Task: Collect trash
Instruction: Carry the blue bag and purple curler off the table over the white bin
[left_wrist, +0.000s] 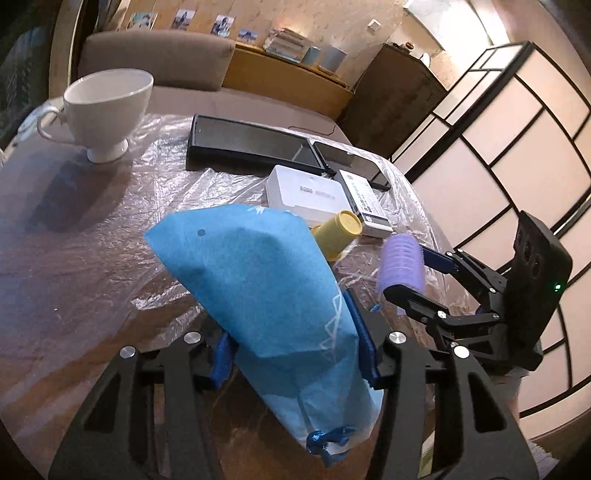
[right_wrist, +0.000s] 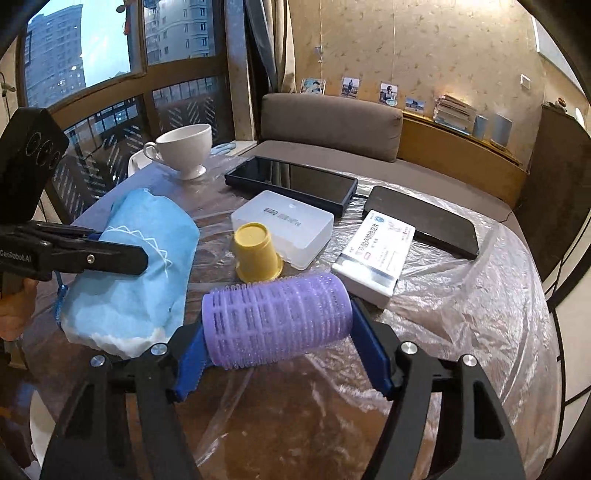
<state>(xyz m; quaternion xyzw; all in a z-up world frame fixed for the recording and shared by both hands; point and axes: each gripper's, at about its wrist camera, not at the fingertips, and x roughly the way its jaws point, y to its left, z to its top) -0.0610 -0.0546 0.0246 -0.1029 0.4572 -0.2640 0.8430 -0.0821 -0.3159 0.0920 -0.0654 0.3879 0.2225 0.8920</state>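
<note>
Clearly, a blue bag (left_wrist: 266, 295) is held by the left gripper (left_wrist: 295, 354), whose blue fingers (left_wrist: 360, 332) are pressed against the bag's two sides; its drawstring end hangs toward 6 o'clock in the left wrist view. In the right wrist view the same bag (right_wrist: 140, 266) is seen at 9 o'clock, raised above the plastic-covered table (right_wrist: 461, 314) and clamped by the left gripper (right_wrist: 110, 254). A purple hair roller (right_wrist: 277, 321) is gripped end to end by the right gripper (right_wrist: 280, 347), its jaws set fairly wide across the roller's length, and it is held just beside the bag, toward 3 o'clock from it. In the left wrist view the roller (left_wrist: 402, 266) appears at 3 o'clock, carried by the right gripper (left_wrist: 413, 280). An upturned yellow cup (right_wrist: 256, 254) stands on the table at 12 o'clock from the roller, touching a white plastic box (right_wrist: 288, 225). A printed carton (right_wrist: 373, 254) lies at 1 o'clock, near a black tablet (right_wrist: 295, 181) and a dark phone (right_wrist: 424, 221). A white teacup (right_wrist: 188, 147) stands at 11 o'clock, well apart from the rest.
</note>
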